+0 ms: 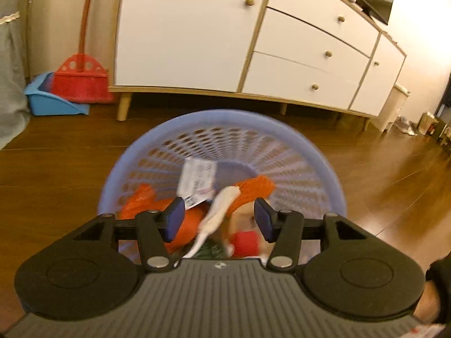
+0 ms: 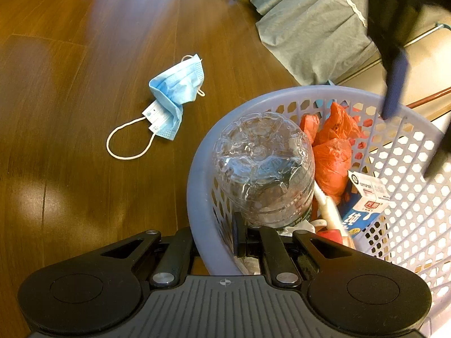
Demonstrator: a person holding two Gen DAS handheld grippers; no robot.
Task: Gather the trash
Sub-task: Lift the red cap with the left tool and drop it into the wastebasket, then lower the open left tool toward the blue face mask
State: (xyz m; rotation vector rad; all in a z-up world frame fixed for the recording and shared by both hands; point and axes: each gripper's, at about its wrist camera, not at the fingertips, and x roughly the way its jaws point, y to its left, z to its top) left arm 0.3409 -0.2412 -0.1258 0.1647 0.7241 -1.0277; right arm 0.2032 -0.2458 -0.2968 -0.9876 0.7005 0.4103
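your basket (image 2: 197,197) sits on the wood floor (image 2: 70,169), part full: orange bags (image 2: 332,152), a milk carton (image 2: 366,200), and a clear bottle (image 2: 265,166) upended near its wall. your right gripper (image 2: 217,236) is clamped on the basket's rim, one finger inside, one outside. your left gripper (image 1: 220,219) hangs over the trash, spread wide and holding nothing. a blue mask (image 2: 172,98) lies on the floor, well apart from the basket.

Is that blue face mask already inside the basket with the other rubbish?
No, the face mask lies crumpled on the wooden floor, apart from the basket and to its left.
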